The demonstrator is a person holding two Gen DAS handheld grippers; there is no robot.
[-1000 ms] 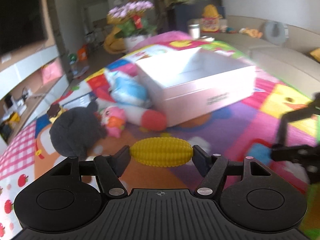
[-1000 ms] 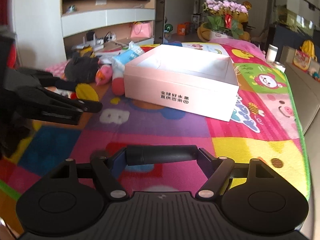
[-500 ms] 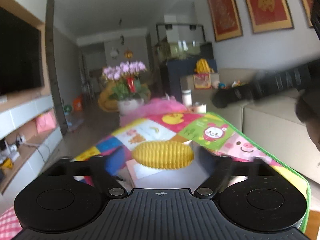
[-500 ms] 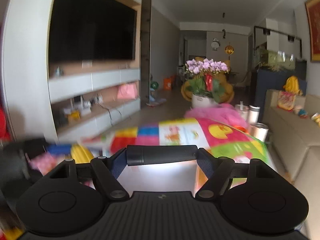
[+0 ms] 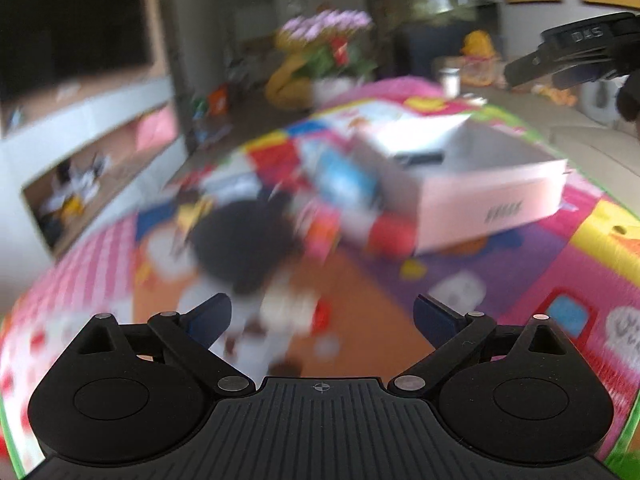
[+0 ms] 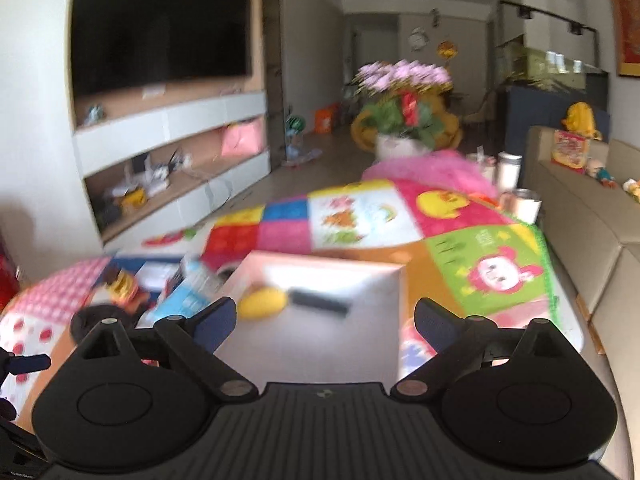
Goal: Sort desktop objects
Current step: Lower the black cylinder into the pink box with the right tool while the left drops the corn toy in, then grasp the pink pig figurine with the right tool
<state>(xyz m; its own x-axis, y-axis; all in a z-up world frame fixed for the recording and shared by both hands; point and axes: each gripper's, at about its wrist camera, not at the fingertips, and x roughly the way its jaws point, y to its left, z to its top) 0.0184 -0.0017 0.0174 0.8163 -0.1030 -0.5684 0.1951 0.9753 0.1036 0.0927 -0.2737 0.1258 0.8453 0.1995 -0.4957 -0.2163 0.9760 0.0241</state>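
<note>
A pink-white open box (image 6: 394, 280) sits on the colourful mat. Inside it lie a yellow toy corn (image 6: 262, 302) and a black cylinder (image 6: 320, 301). My right gripper (image 6: 325, 322) hovers over the box's near side, jaws opening wide, nothing between them. In the left wrist view the same box (image 5: 492, 200) stands to the right, with the black cylinder (image 5: 420, 157) showing inside. My left gripper (image 5: 322, 318) is over the mat left of the box, jaws opening wide and empty. A black plush toy (image 5: 244, 246) lies ahead of it.
Soft toys and a blue packet (image 5: 346, 176) crowd the mat left of the box. The other gripper's body (image 5: 576, 52) hangs at the upper right of the left wrist view. A sofa (image 6: 588, 216) runs along the right, a TV shelf (image 6: 172, 152) along the left.
Both grippers let go: the corn left my left jaws and the black cylinder left my right jaws, and both now lie in the box. The left gripper swung back down towards the mat.
</note>
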